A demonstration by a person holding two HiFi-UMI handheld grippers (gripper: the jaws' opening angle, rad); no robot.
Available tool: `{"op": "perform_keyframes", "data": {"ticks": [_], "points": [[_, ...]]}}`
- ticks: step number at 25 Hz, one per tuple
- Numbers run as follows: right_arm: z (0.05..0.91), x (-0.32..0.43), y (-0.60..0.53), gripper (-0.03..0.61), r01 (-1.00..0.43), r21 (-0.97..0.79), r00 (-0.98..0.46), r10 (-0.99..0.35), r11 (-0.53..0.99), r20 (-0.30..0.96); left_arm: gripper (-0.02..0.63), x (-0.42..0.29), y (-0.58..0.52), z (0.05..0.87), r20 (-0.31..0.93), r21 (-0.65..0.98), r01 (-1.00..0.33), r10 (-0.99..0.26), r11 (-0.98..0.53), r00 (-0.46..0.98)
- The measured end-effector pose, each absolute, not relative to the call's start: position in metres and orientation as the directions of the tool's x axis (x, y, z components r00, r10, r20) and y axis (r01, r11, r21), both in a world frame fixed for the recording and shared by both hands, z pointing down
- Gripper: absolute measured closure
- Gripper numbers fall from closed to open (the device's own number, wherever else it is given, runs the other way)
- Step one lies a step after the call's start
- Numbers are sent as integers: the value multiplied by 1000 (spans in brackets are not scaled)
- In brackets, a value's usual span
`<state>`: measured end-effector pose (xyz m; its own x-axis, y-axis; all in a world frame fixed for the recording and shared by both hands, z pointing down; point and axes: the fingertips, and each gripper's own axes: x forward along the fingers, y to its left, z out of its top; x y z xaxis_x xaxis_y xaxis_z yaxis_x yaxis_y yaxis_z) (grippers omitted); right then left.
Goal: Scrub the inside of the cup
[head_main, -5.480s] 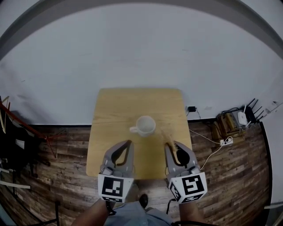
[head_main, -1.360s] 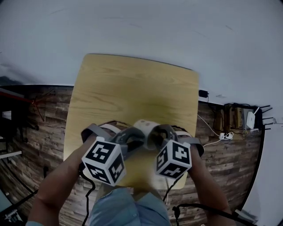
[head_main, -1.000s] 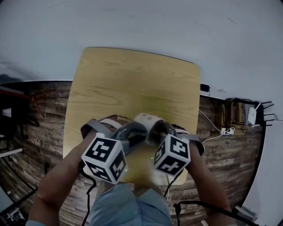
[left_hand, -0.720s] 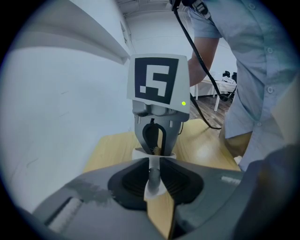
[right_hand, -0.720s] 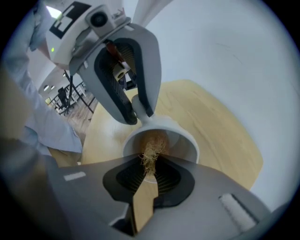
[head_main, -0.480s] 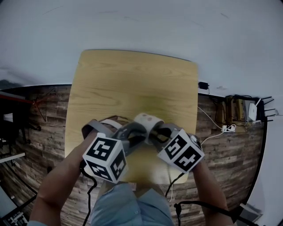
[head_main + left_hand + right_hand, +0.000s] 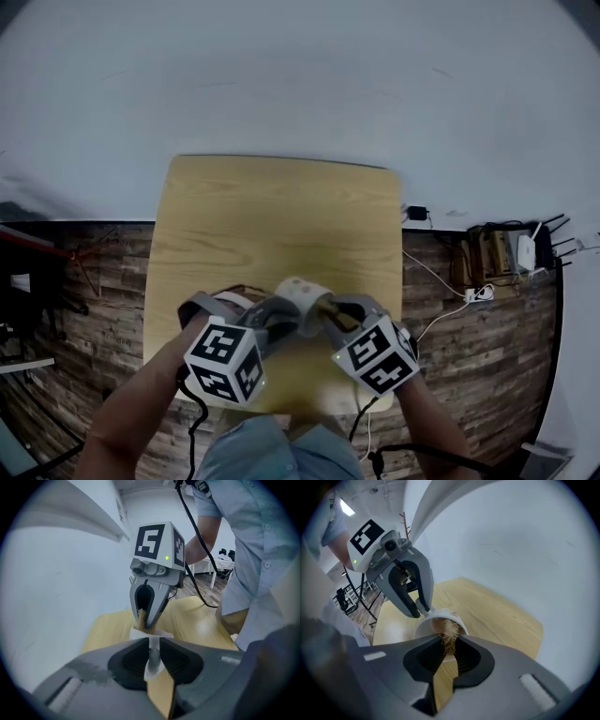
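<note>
A white cup [image 7: 302, 297] hangs above the near edge of the wooden table [image 7: 272, 216]. My left gripper [image 7: 286, 314] is shut on the cup's handle [image 7: 152, 657], which shows white between its jaws. My right gripper [image 7: 328, 315] is shut on a brush, and the brush's tan bristles [image 7: 449, 633] reach into the cup's mouth [image 7: 440, 620]. In the left gripper view the right gripper [image 7: 146, 623] faces me over the cup rim. The right gripper view shows the left gripper [image 7: 423, 611] at the cup's far side. The inside of the cup is mostly hidden.
The table stands against a pale wall [image 7: 300, 84]. Dark plank floor surrounds it. At the right lie a power strip [image 7: 478, 296], cables and a white router [image 7: 521, 249]. The person's forearms and shirt fill the bottom of the head view.
My right gripper has rolled about its own line and risen a little, with the brush still in the cup. The left gripper and the cup have kept still. The head view has shifted.
</note>
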<state>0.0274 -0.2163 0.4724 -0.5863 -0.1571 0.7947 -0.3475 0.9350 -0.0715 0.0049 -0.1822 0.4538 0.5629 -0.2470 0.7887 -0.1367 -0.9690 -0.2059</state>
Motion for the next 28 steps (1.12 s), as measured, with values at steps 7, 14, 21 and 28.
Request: {"op": "perform_keyframes", "data": {"ticks": [7,14,21,28], "points": [[478,32,-218,529,-356,-9,-548,-201,935,812,515,8,-185,453,784,-213,-142,-256,-967,565],[492,40,-209,529,-358,-19,-510,-178,934,842,517,12,-184,451,773,-207,-150,-255,-967,580],[501,32,-186,529,-341,-136,-535,-73,930,842,517,11,-189,449,765,-202,-164,-261,-965,589],[480,20,-192,529,-375,-233,-643,-71,897,762,515,18,-187,451,766,-198,-149,-247,-969,594]]}}
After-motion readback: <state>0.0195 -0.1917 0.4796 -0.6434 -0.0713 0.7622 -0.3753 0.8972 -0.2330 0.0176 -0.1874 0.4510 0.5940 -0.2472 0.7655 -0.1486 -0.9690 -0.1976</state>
